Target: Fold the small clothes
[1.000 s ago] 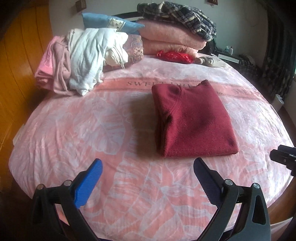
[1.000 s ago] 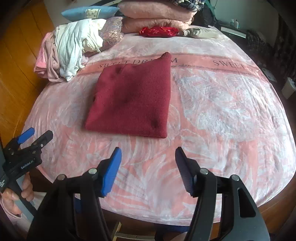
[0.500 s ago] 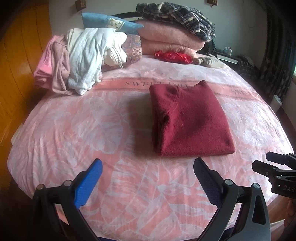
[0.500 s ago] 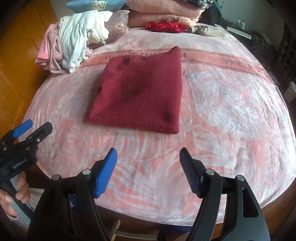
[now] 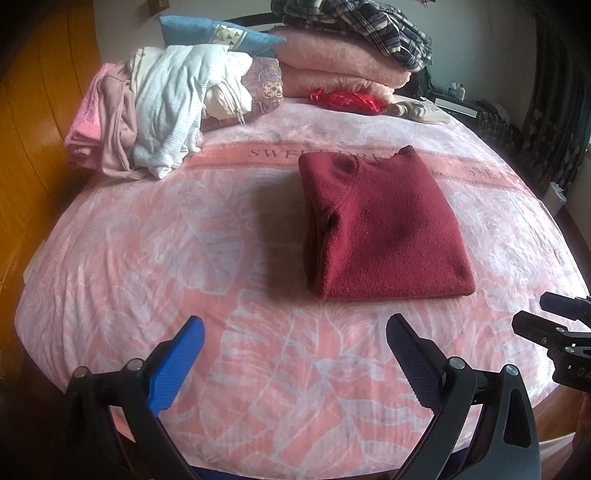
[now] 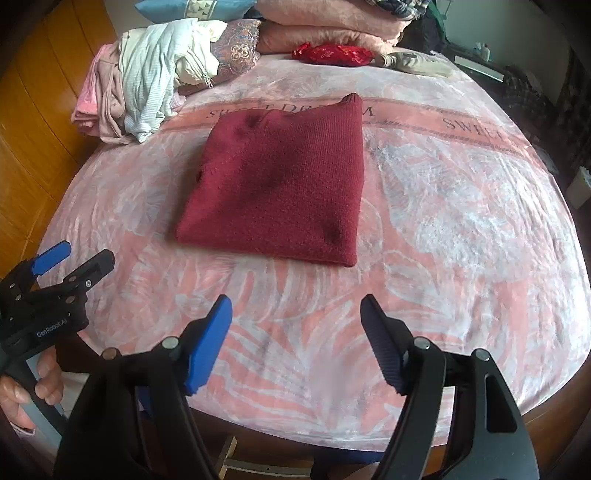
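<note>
A dark red knitted sweater (image 5: 384,229) lies folded into a neat rectangle on the pink leaf-patterned bedspread (image 5: 166,240); it also shows in the right wrist view (image 6: 280,188). My left gripper (image 5: 295,332) is open and empty, held over the near edge of the bed, short of the sweater. My right gripper (image 6: 295,306) is open and empty, also over the near edge, just in front of the sweater's near side. Each gripper shows at the edge of the other's view: the right one (image 5: 546,321), the left one (image 6: 70,262).
A heap of unfolded white and pink clothes (image 5: 162,118) lies at the far left of the bed. Folded pink blankets (image 5: 340,62) with a plaid garment on top, a blue pillow (image 5: 214,33) and a red cloth (image 5: 347,101) sit at the head. Wooden floor (image 6: 33,147) lies left.
Both grippers stayed open and drifted slightly back and sideways near the bed's front edge. The sweater has not moved.
</note>
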The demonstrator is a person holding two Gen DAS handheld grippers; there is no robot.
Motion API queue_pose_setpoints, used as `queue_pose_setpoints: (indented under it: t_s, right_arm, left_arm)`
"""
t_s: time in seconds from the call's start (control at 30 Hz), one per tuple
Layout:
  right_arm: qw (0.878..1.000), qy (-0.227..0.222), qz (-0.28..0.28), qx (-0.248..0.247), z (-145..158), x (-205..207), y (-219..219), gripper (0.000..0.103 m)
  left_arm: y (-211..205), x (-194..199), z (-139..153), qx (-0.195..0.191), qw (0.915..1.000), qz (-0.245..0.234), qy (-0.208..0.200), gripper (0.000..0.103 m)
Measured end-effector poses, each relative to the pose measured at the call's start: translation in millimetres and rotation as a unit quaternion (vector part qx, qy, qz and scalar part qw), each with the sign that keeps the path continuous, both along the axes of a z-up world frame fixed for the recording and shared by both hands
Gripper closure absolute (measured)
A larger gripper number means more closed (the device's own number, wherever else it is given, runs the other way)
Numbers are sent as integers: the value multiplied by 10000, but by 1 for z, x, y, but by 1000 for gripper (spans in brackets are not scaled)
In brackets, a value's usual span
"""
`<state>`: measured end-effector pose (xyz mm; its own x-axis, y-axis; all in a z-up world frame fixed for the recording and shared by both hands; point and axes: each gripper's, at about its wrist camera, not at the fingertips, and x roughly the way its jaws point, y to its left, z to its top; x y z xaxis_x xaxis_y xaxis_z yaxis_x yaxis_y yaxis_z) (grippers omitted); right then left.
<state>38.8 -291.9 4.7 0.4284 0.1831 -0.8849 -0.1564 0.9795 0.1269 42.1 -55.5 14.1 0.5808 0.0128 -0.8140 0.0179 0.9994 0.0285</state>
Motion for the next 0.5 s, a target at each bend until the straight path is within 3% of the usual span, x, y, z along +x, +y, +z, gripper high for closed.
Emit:
queue_pose_setpoints:
  t_s: [0.5]
  right_arm:
    - [9999, 42, 75, -58, -5, 5, -3, 28]
  left_arm:
    - [-4, 1, -1, 40, 9999, -105, -75, 4]
